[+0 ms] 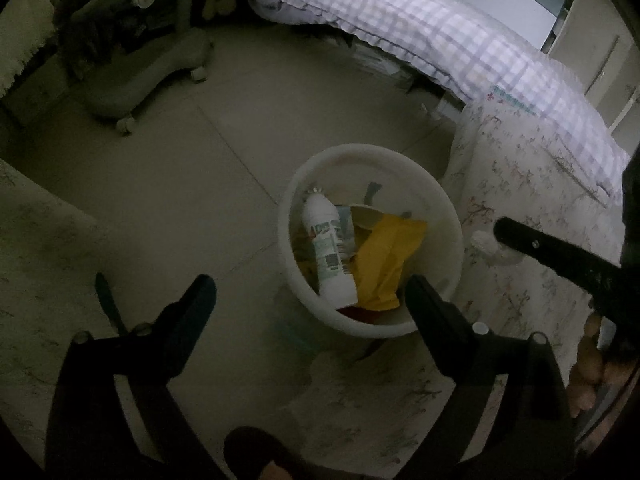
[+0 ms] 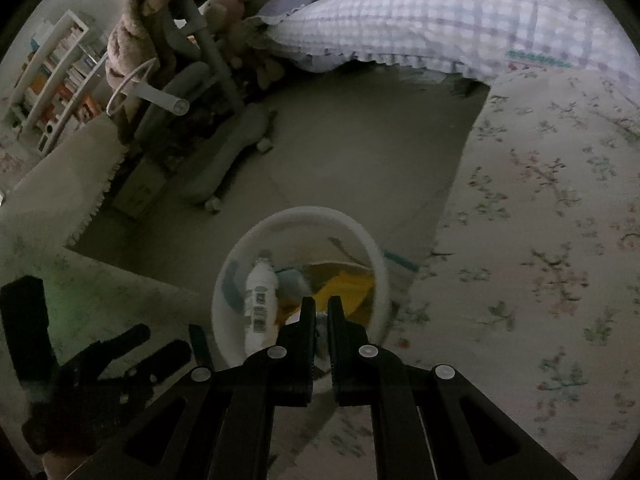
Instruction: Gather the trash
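A round white bin [image 1: 370,156] stands on the tiled floor beside the bed; it also shows in the right wrist view [image 2: 376,256]. Inside lie a white plastic bottle [image 1: 330,250] and a yellow paper bag [image 1: 386,258]; both show in the right wrist view, the bottle [image 2: 260,300] and the bag [image 2: 348,290]. My left gripper [image 1: 310,290] is open and empty, just before the bin's near rim. My right gripper [image 2: 321,310] is shut on a small pale crumpled scrap [image 1: 490,246], held over the bin's near right edge.
A bed with a floral sheet [image 2: 540,220] and a checked quilt [image 2: 440,16] runs along the right. A grey wheeled chair base [image 1: 132,76] with plush toys stands at the back left. A floral cloth [image 1: 36,260] covers the near left.
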